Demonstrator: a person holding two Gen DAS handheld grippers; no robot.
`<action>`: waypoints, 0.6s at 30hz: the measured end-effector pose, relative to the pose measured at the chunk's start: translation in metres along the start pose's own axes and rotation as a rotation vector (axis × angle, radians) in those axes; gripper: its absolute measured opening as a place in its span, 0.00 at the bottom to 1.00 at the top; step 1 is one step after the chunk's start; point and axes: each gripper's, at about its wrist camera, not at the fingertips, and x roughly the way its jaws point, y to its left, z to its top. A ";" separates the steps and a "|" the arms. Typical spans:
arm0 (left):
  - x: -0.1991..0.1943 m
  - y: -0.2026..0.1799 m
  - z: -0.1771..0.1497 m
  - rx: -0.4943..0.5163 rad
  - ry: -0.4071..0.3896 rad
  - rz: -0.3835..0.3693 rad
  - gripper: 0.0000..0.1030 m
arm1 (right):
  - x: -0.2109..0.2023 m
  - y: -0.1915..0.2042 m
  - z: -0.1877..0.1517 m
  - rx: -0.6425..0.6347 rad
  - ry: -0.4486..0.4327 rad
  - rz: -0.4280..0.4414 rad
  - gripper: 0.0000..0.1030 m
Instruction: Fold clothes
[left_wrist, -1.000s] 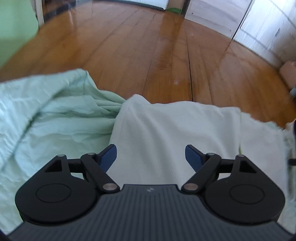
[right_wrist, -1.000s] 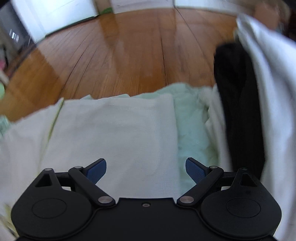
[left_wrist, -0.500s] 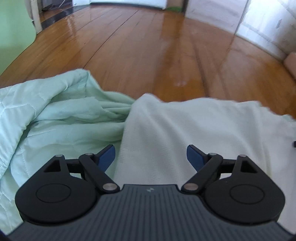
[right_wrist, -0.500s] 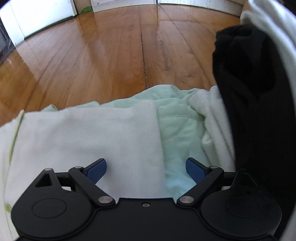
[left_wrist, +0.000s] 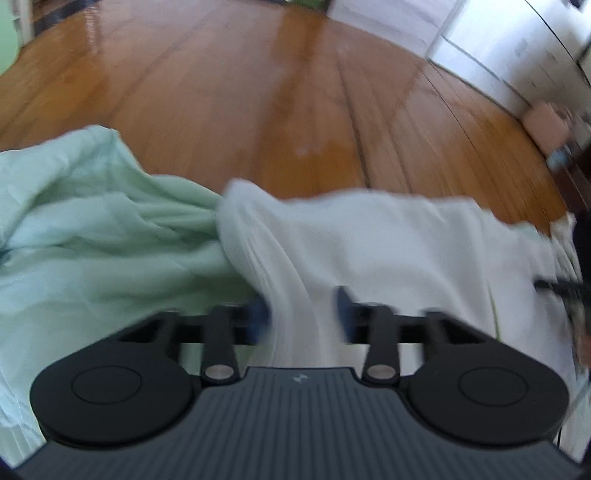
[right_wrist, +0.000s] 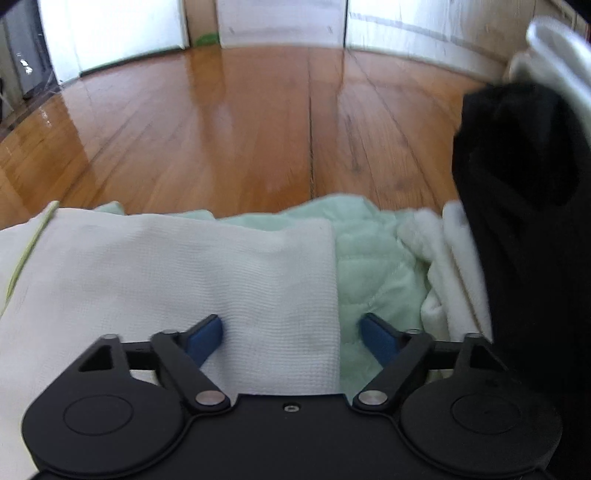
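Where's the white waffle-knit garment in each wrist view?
Left wrist: white garment fills centre and right, a ridge of it between the left tool's fingers.
Right wrist: white garment fills left and centre, its right edge between the right tool's fingers.
Shared landmark: mint-green cloth beside it.

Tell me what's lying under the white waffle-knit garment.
A mint green quilted cloth shows beneath the white waffle-knit garment, sticking out past its right and far edges. How far the green cloth runs underneath, and anything else below, is covered.
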 end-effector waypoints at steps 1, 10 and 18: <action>0.002 0.005 0.002 -0.027 -0.004 -0.007 0.50 | -0.003 0.002 -0.001 -0.019 -0.020 0.001 0.50; -0.018 -0.040 -0.020 0.164 -0.066 -0.124 0.04 | -0.015 -0.009 -0.003 0.034 -0.107 0.108 0.14; 0.007 -0.056 -0.016 0.164 -0.031 0.001 0.04 | 0.018 -0.025 0.008 0.123 0.003 0.124 0.60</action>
